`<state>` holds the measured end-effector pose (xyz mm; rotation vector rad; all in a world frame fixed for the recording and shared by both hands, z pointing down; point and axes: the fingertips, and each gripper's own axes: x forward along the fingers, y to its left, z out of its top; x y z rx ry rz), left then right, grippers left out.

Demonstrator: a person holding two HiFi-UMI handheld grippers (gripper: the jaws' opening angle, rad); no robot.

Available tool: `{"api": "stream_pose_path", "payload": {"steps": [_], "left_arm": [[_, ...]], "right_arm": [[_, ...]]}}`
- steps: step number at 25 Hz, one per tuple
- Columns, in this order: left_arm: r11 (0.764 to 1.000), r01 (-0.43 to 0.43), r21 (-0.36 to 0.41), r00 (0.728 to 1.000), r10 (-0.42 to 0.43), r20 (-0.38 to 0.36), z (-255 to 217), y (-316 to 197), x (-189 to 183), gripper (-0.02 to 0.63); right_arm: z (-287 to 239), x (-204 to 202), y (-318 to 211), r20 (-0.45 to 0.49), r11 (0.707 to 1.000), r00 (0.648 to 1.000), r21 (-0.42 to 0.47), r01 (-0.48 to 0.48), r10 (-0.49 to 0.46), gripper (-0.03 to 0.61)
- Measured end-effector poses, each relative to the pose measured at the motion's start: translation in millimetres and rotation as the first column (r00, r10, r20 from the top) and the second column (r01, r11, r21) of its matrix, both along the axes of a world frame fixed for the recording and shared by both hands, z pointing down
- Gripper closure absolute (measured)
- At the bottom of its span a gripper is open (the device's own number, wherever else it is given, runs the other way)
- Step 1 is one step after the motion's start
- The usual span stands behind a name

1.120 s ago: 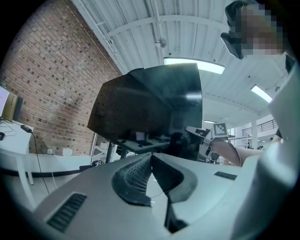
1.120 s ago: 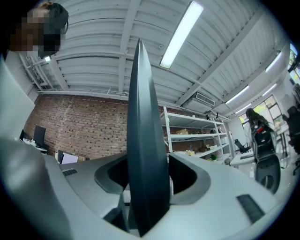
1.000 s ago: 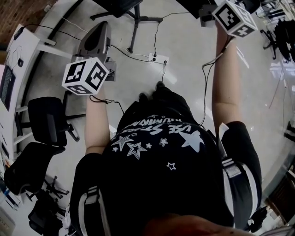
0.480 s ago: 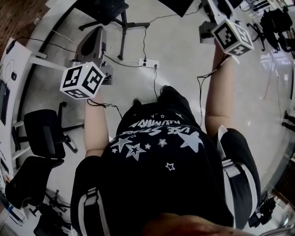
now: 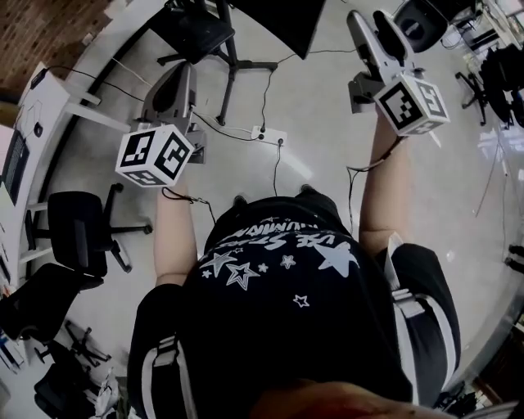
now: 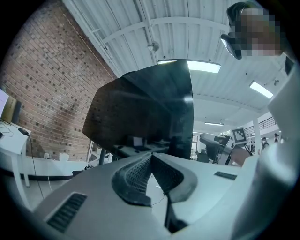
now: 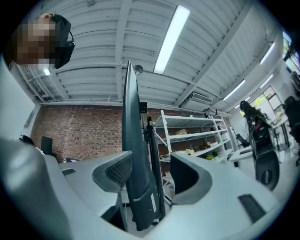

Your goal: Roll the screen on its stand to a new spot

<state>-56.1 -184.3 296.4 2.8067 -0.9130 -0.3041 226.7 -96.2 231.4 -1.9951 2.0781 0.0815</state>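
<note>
Standing at twelve o'clock ahead of the person, the one screen (image 5: 278,20) is a large, dark, glossy panel, blank and very thin seen edge-on, carried on one black stand (image 5: 233,61) whose legs splay over the pale floor (image 5: 319,123). Two grippers show, each bearing one marker cube (image 5: 154,154). The right gripper (image 7: 150,171), at one o'clock, has its jaws apart around the screen's edge, its right pad clear of it. The left gripper (image 6: 151,154), at eleven o'clock, has its jaws together on nothing.
</note>
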Motion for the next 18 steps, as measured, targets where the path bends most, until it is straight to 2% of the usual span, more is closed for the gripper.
{"api": "stream_pose_path", "payload": {"steps": [4,9,15,18], "left_arm": [[0.999,0.052,0.006,0.999,-0.052,0.006,-4,15,35,0.603],[0.994,0.105,0.016,0.994,-0.105,0.027,-4,43,81,0.603],[0.978,0.207,0.007,0.978,-0.207,0.011,-1,78,114,0.603],[0.970,0.243,0.009,0.969,-0.243,0.031,2,97,128,0.603]], "right_arm": [[10,21,-4,-0.013,0.995,0.995,-0.034,0.096,-0.097,0.327],[28,44,-5,-0.024,0.972,0.975,-0.093,0.217,-0.220,0.444],[43,58,6,-0.043,0.922,0.927,-0.131,0.365,-0.373,0.565],[50,60,13,-0.035,0.888,0.895,-0.145,0.436,-0.445,0.572]]}}
